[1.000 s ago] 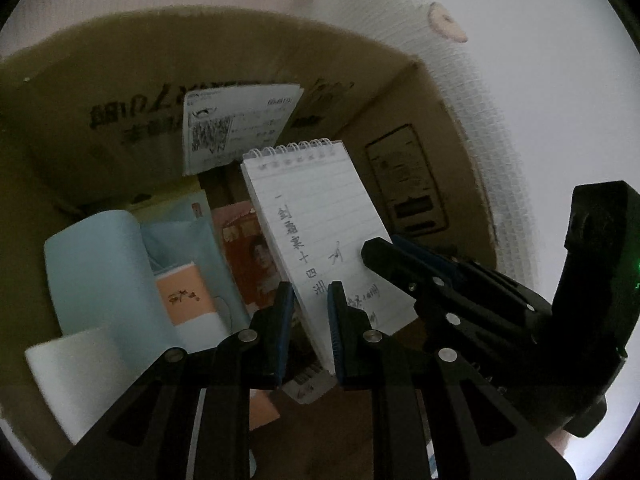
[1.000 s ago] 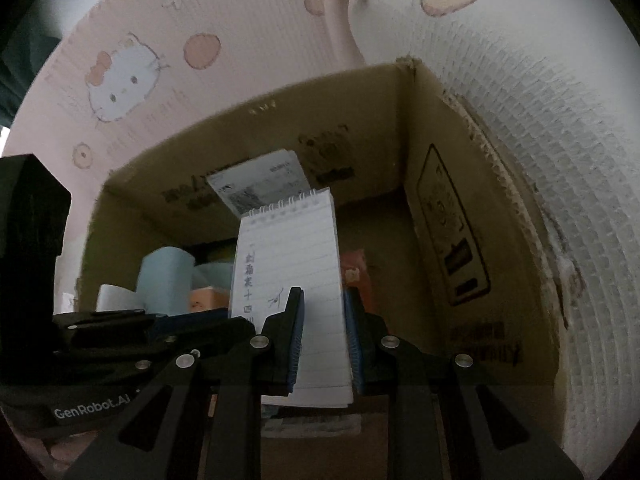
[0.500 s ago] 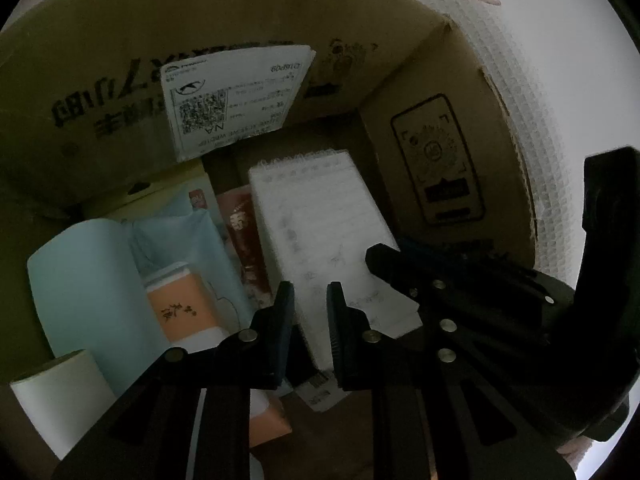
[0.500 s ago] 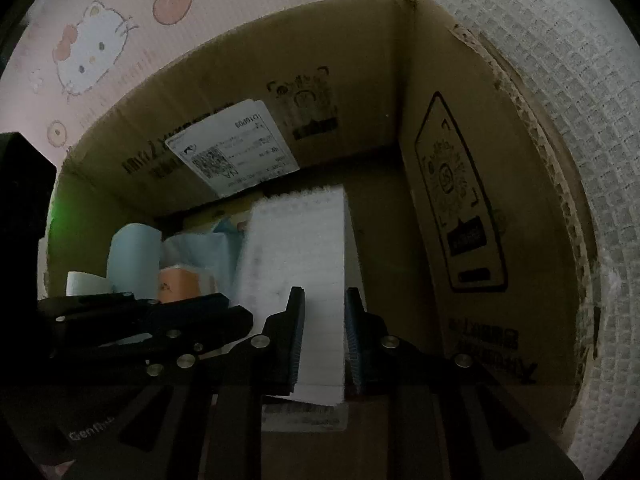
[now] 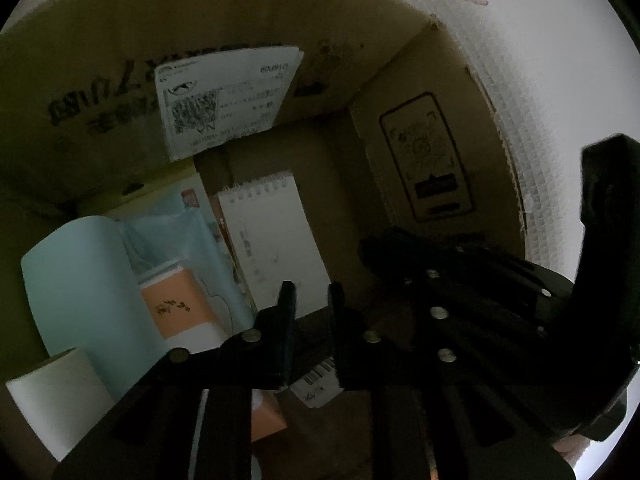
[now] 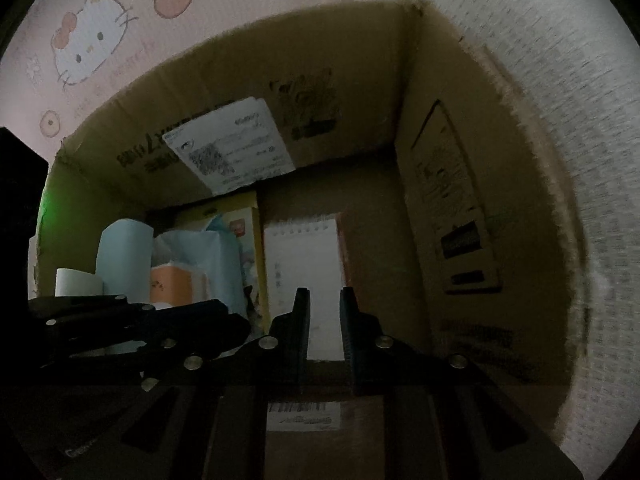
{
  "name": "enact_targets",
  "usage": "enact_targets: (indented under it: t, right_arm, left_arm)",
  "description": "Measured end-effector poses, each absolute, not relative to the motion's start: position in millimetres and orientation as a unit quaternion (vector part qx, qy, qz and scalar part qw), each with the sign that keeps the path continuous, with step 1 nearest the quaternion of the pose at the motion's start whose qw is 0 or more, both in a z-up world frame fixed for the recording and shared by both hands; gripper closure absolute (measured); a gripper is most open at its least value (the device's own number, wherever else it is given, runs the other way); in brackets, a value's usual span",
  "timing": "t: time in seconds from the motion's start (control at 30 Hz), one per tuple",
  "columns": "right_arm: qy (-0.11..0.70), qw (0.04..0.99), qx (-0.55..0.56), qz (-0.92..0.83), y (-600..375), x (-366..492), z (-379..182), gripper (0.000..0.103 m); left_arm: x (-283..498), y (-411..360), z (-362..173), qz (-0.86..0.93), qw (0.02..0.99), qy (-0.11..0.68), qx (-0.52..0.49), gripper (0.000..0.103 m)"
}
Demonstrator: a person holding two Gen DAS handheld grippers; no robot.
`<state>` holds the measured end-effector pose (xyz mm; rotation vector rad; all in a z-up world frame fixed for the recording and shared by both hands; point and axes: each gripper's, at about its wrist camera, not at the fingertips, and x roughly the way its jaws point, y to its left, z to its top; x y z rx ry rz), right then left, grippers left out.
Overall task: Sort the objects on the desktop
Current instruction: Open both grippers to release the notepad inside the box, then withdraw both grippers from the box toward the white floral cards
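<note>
Pink cartoon-cat cloth fills the upper left of the right wrist view, and below it both claws reach down into a dim cardboard box. At the centre of both views a spiral notepad stands upright inside the box, leaning on the items to its left. Left of it sit a pale blue roll, a white roll and an orange-labelled box. A shipping label hangs on the far wall at upper centre. The left gripper, low in its frame, is spreading its jaws, and the notepad's lower edge sits behind the left finger, pads not pressing it. The right gripper is easing narrower, a small gap between its tips; the notepad shows behind that gap, and I cannot tell whether the pads touch it.
</note>
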<state>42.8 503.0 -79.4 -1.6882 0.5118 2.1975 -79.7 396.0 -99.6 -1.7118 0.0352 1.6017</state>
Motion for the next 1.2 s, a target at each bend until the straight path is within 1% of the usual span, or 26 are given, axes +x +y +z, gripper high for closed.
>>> enact_targets:
  t: [0.03, 0.1, 0.13, 0.17, 0.2, 0.23, 0.27, 0.3, 0.37, 0.43, 0.63, 0.77, 1.2]
  right_arm:
    - [0.172, 0.169, -0.588, 0.772, 502.9, 42.4, -75.6, 0.09]
    - [0.16, 0.187, -0.584, 0.774, 504.7, 43.6, -67.2, 0.087]
    - [0.161, 0.198, -0.581, 0.773, 506.5, 46.4, -61.5, 0.081]
    - [0.162, 0.207, -0.579, 0.771, 507.8, 47.9, -58.1, 0.069]
    - [0.165, 0.22, -0.577, 0.769, 511.1, 50.3, -53.9, 0.062]
    - [0.168, 0.231, -0.573, 0.768, 514.5, 53.4, -49.2, 0.049]
    - [0.175, 0.239, -0.565, 0.77, 518.5, 57.3, -43.7, 0.041]
    - [0.184, 0.241, -0.558, 0.772, 521.4, 60.8, -38.8, 0.039]
    - [0.204, 0.238, -0.547, 0.776, 524.2, 68.1, -28.3, 0.033]
    - [0.211, 0.234, -0.54, 0.781, 522.1, 72.3, -19.1, 0.029]
    - [0.181, 0.236, -0.531, 0.793, 499.1, 74.4, 6.3, 0.028]
    - [0.152, 0.236, -0.533, 0.798, 478.2, 71.1, 19.1, 0.023]
    - [0.075, 0.235, -0.538, 0.806, 409.6, 51.1, 56.0, 0.02]
  left_arm:
    - [-79.9, 395.1, -98.7, 0.631, 0.384, 0.013, -0.674, 0.077]
    - [-78.5, 392.9, -94.8, 0.634, 0.38, 0.004, -0.674, 0.066]
    - [-78.6, 389.8, -91.5, 0.636, 0.382, -0.003, -0.67, 0.064]
    - [-78.4, 400.1, -89.2, 0.636, 0.385, -0.009, -0.668, 0.061]
    - [-79.5, 397.7, -86.7, 0.637, 0.388, -0.018, -0.666, 0.056]
    - [-81.4, 395.2, -83.6, 0.637, 0.392, -0.028, -0.663, 0.053]
    - [-82.2, 389.4, -79.6, 0.638, 0.395, -0.045, -0.66, 0.047]
    - [-83.0, 386.0, -75.8, 0.639, 0.397, -0.061, -0.656, 0.041]
    - [-82.7, 383.9, -67.9, 0.638, 0.403, -0.087, -0.65, 0.033]
    - [-82.9, 382.9, -61.9, 0.641, 0.409, -0.097, -0.642, 0.03]
    - [-75.2, 365.1, -35.2, 0.673, 0.423, -0.096, -0.6, 0.029]
    - [-72.5, 342.2, -17.3, 0.671, 0.44, -0.105, -0.587, 0.029]
    - [-70.2, 277.0, 14.3, 0.702, 0.482, -0.103, -0.513, 0.025]
